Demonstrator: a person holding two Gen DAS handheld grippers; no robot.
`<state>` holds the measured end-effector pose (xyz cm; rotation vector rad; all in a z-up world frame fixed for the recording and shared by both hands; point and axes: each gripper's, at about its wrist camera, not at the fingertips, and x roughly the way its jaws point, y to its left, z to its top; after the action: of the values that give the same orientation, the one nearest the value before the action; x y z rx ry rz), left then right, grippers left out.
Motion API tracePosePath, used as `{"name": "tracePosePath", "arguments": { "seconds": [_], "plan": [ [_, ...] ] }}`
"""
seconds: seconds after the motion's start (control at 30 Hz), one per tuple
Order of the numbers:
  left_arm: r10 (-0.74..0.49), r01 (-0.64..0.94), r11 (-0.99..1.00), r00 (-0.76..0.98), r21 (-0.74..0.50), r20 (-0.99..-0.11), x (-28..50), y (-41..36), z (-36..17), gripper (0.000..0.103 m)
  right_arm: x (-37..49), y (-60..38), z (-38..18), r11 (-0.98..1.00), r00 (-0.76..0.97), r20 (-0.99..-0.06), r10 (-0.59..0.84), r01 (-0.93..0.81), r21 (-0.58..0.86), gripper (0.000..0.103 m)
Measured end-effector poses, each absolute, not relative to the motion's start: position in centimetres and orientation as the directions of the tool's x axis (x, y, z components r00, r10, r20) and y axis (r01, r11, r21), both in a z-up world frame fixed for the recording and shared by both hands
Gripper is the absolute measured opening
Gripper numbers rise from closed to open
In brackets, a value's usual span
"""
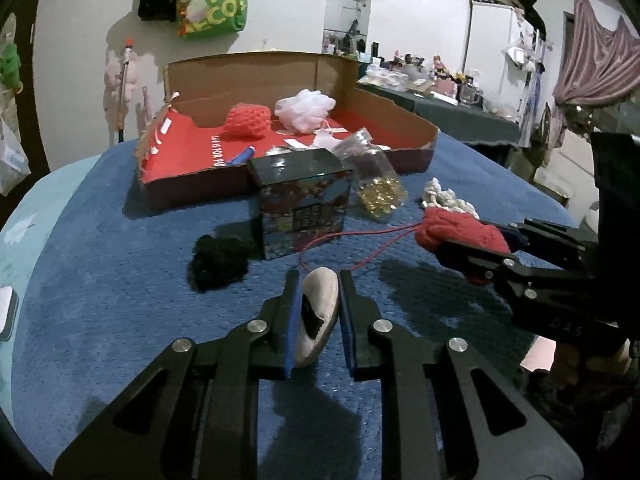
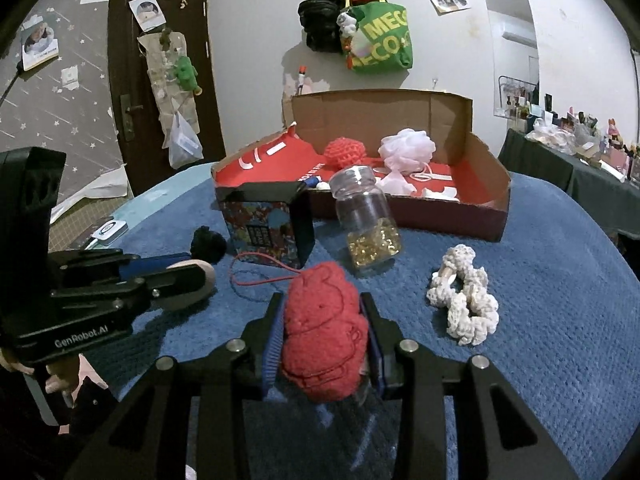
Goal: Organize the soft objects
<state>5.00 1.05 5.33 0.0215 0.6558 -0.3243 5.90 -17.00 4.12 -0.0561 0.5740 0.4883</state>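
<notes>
Left gripper [image 1: 319, 312] jaws pinch a pale pad [image 1: 318, 316]; right gripper [image 2: 323, 340] jaws pinch a red knitted toy [image 2: 322, 332].

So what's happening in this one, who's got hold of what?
A person holds a gripper in each hand over a blue-covered table. The left gripper is shut on a small pale oval plush piece with a black patch. The right gripper is shut on a red knitted toy with a trailing red string. Ahead, the open cardboard box with a red lining already holds a red crocheted ball and a pale pink mesh pouf.
</notes>
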Motion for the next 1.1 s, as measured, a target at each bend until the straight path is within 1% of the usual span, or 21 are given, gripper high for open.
{"name": "tracePosePath", "arguments": {
  "seconds": [0.23,0.37,0.53,0.63,0.73,0.77,0.8,0.83,0.93,1.0,1.03,1.07,1.1],
  "plan": [
    [-0.292,0.311,0.947,0.740,-0.078,-0.606,5.0,0.6,5.3,0.017,5.8,-17.1,4.1,0.887,0.731,-0.534,0.426,-0.455,0.084,0.038],
    [-0.296,0.311,0.947,0.743,-0.082,-0.600,4.9,0.6,5.5,0.014,5.7,-17.5,4.1,0.889,0.732,-0.534,0.423,-0.449,0.089,0.038],
    [-0.304,0.320,0.944,0.737,-0.086,-0.604,5.0,0.7,5.3,0.014,5.8,-17.8,3.9,0.894,0.736,-0.539,0.410,-0.442,0.078,0.038],
    [-0.324,0.339,0.936,0.737,-0.090,-0.593,4.7,0.7,4.7,0.016,5.9,-17.7,2.9,0.890,0.715,-0.565,0.412,-0.448,0.082,0.038],
    [-0.341,0.366,0.927,0.730,-0.082,-0.593,4.5,0.3,4.1,0.029,6.0,-17.6,1.8,0.890,0.698,-0.589,0.407,-0.447,0.086,0.039],
    [-0.342,0.370,0.925,0.725,-0.080,-0.598,4.6,0.2,3.8,0.041,6.0,-17.7,1.6,0.890,0.697,-0.588,0.410,-0.447,0.091,0.041],
    [-0.339,0.369,0.926,0.722,-0.078,-0.603,4.6,0.0,3.6,0.066,5.9,-17.9,1.6,0.889,0.699,-0.582,0.416,-0.449,0.096,0.043],
    [-0.334,0.366,0.927,0.721,-0.076,-0.607,4.6,-0.1,3.3,0.074,5.8,-17.9,1.6,0.888,0.700,-0.579,0.418,-0.450,0.097,0.044],
    [-0.332,0.357,0.931,0.735,-0.078,-0.591,4.3,-0.2,2.9,0.075,5.7,-17.9,1.5,0.889,0.710,-0.572,0.412,-0.451,0.080,0.048],
    [-0.332,0.360,0.930,0.730,-0.077,-0.597,4.4,-0.3,2.6,0.075,5.7,-17.7,1.2,0.892,0.716,-0.577,0.394,-0.448,0.054,0.059],
    [-0.319,0.348,0.935,0.732,-0.072,-0.602,4.5,-0.2,2.5,0.075,5.6,-17.7,1.1,0.894,0.724,-0.572,0.386,-0.446,0.040,0.068],
    [-0.310,0.338,0.938,0.736,-0.069,-0.602,4.5,0.0,2.4,0.075,5.6,-17.6,1.1,0.895,0.730,-0.566,0.383,-0.444,0.032,0.071],
    [-0.310,0.337,0.939,0.735,-0.072,-0.603,4.5,0.1,2.3,0.074,5.4,-17.6,1.0,0.897,0.741,-0.556,0.377,-0.441,0.021,0.071]
  ]
}}
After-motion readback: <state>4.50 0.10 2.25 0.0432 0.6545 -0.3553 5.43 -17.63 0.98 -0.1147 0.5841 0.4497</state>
